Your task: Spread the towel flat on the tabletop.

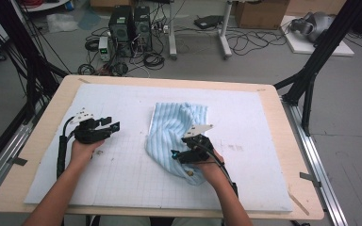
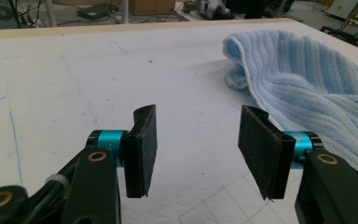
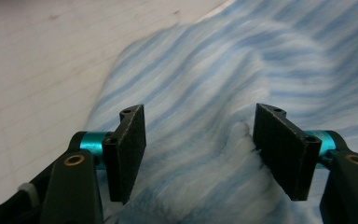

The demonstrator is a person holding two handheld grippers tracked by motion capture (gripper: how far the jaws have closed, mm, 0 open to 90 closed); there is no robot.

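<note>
There is one light blue striped towel point(image 1: 175, 134) and two grippers. The towel lies crumpled near the middle of the white mat point(image 1: 122, 169) on the table point(image 1: 283, 141). The right gripper point(image 1: 175, 155) is over the towel's near part; its jaws stand apart, with a fold of cloth between them but not pinched. The left gripper point(image 1: 115, 126) rests on the mat, well apart from the towel on its left, its jaws apart and holding nothing.

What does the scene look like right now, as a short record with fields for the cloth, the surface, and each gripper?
cloth: light blue striped towel, crumpled, lying on the mat
surface: white gridded mat on a wooden table
left gripper: open, nothing between the jaws, away from the towel
right gripper: open, jaws over the towel's near part, not gripping it
</note>
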